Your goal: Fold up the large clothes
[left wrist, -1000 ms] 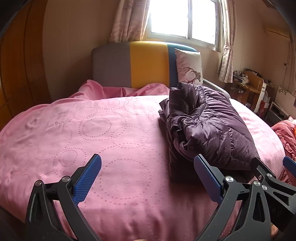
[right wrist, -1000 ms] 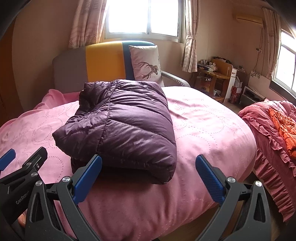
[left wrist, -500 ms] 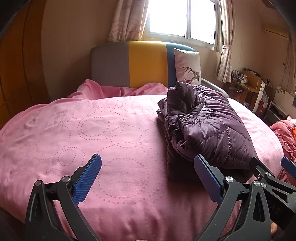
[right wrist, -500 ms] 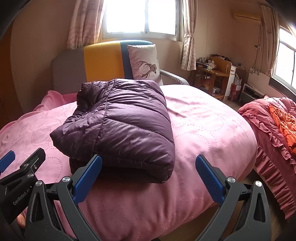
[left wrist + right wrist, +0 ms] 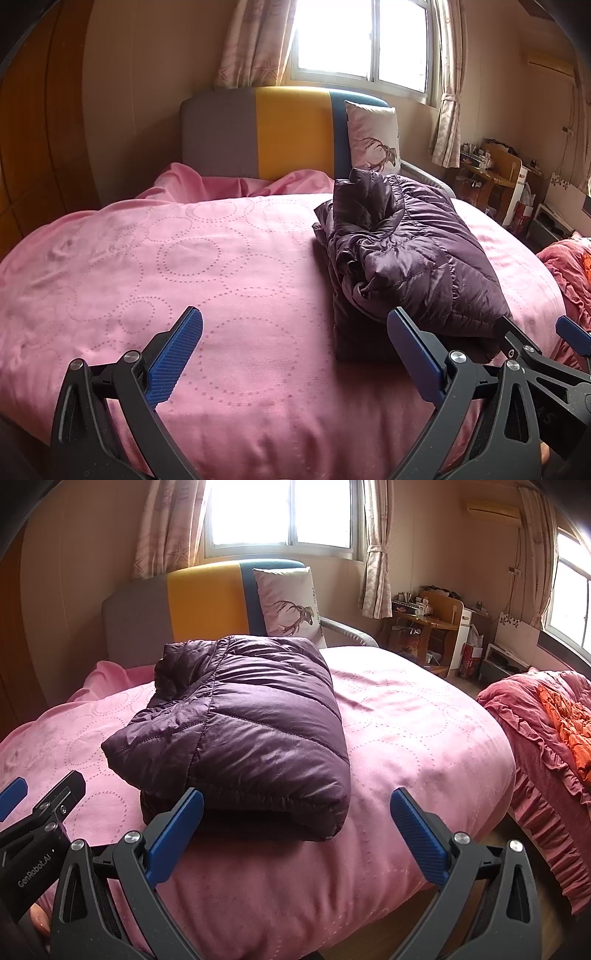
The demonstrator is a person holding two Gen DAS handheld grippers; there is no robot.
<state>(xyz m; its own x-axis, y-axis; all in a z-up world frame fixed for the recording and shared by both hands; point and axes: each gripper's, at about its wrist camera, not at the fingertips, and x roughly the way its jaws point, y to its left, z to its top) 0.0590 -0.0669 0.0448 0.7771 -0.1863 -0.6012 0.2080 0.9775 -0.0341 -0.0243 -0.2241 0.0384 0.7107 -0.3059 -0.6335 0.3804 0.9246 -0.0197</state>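
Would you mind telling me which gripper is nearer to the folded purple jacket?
Right. The right gripper sits open just in front of the jacket; the left gripper is open over bare bedspread beside it.

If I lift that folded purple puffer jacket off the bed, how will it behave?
The purple puffer jacket looks puffy and quilted, so probably light for its bulk. Its shell is shiny, so likely slippery between the pads. It is soft, with a loose collar end bunched up, so the fold would probably sag open unless supported underneath.
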